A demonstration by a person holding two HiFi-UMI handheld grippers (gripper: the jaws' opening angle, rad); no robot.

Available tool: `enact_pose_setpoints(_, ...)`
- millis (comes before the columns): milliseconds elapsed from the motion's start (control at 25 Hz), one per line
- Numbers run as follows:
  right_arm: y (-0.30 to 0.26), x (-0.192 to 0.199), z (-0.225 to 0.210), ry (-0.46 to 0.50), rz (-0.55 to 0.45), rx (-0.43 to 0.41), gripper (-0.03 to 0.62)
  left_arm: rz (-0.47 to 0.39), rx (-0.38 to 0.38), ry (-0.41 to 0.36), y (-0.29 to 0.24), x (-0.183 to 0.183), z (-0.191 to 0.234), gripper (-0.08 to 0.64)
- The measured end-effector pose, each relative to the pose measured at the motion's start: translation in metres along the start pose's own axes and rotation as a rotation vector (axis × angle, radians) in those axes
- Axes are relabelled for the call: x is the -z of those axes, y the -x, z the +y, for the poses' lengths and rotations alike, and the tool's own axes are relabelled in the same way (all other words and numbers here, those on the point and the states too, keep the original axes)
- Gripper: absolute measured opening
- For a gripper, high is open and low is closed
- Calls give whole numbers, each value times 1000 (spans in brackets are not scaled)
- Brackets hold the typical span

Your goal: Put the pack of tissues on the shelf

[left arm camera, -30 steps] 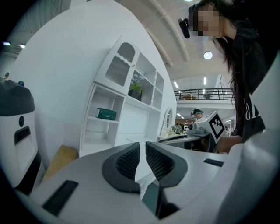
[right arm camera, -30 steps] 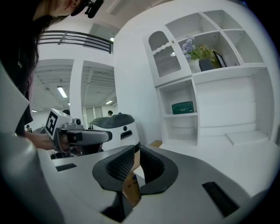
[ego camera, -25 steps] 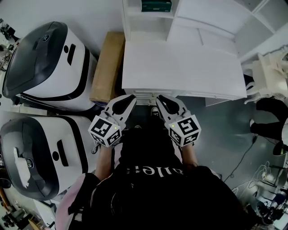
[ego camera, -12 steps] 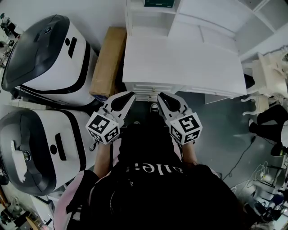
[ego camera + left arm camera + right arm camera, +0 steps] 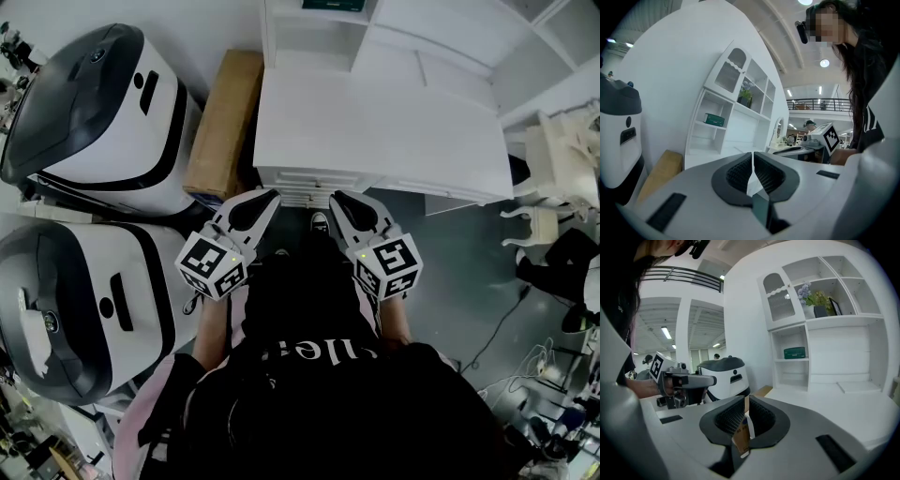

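A green pack of tissues [image 5: 715,120] lies on a middle shelf of the white shelf unit [image 5: 740,117], and the right gripper view shows the pack of tissues [image 5: 794,353] in the same open compartment. In the head view only its edge [image 5: 328,4] shows at the top. My left gripper [image 5: 265,196] and right gripper [image 5: 339,199] hang side by side before the white desk [image 5: 375,131], well short of the shelf. Both are shut and hold nothing. The left gripper [image 5: 752,159] and the right gripper [image 5: 744,404] point toward the unit.
Two large white-and-black machines [image 5: 94,112] [image 5: 75,309] stand at the left. A brown cardboard box [image 5: 223,122] lies between them and the desk. A white chair [image 5: 553,155] and floor cables [image 5: 511,323] are at the right. A potted plant [image 5: 816,301] sits on an upper shelf.
Both grippers stay side by side in front of the desk with jaws together; they have drifted only slightly, and the head view has shifted a little.
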State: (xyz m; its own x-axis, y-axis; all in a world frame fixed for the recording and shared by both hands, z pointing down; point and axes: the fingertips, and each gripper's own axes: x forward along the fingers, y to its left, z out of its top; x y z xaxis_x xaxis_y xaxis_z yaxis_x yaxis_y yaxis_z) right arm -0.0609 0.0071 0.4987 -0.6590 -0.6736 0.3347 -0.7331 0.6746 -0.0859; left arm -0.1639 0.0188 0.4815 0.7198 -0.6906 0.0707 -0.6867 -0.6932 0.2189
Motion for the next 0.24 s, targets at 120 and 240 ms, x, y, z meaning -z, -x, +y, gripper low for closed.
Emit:
enact_pose_setpoints(120, -3, 0, -2, -1, 3, -2, 63, -5, 2, 1, -1, -4, 0, 28)
enact_pose_setpoints(240, -6, 0, -4, -2, 6, -7, 63, -9, 2, 1, -3, -6, 2, 28)
